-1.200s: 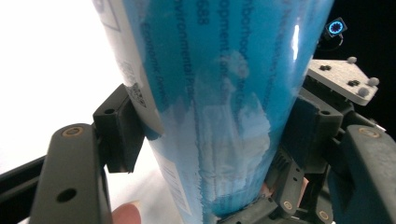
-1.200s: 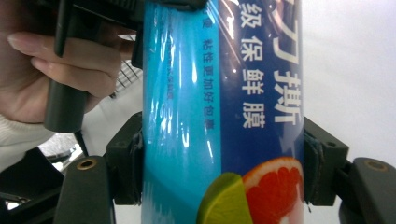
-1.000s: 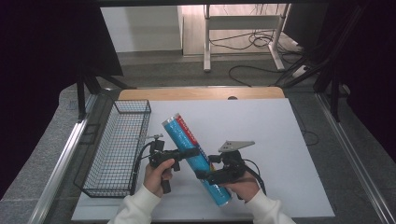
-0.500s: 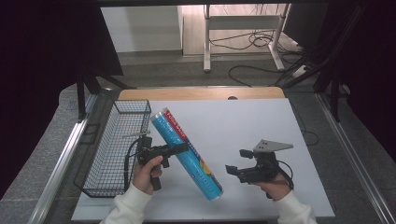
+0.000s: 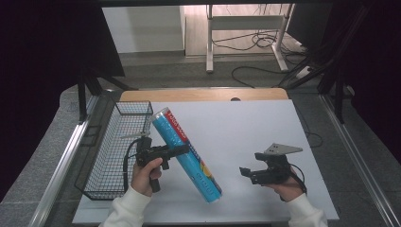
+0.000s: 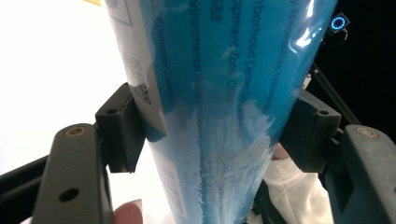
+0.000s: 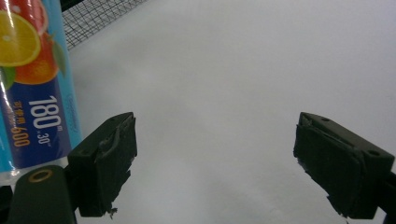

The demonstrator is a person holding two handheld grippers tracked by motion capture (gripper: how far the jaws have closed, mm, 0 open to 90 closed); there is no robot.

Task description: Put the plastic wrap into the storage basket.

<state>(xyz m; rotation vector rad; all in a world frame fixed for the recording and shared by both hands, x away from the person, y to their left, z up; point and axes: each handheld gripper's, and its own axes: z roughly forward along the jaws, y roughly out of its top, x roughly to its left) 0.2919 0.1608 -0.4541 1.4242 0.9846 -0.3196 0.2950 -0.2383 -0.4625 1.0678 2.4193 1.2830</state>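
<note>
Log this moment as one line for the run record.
left tool: shut on blue cylindrical plastic-wrapped roll | right tool: open, holding nothing | black wire basket: left of roll

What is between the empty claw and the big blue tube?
Nothing but bare white table. In the high view, the open right claw sits apart from the blue tube, which the left claw holds.

Blue roll [image 7: 37, 112], printed wrapper. Right gripper view: white numerals "180" with a small "30" beside them, orange "600" below, next to a picture of citrus fruit. Left gripper view: the roll [image 6: 224, 93] carries fragments of dark print, "Zone", "Centre" and the digits "589", plus a small QR code; the remainder is illegible.
</note>
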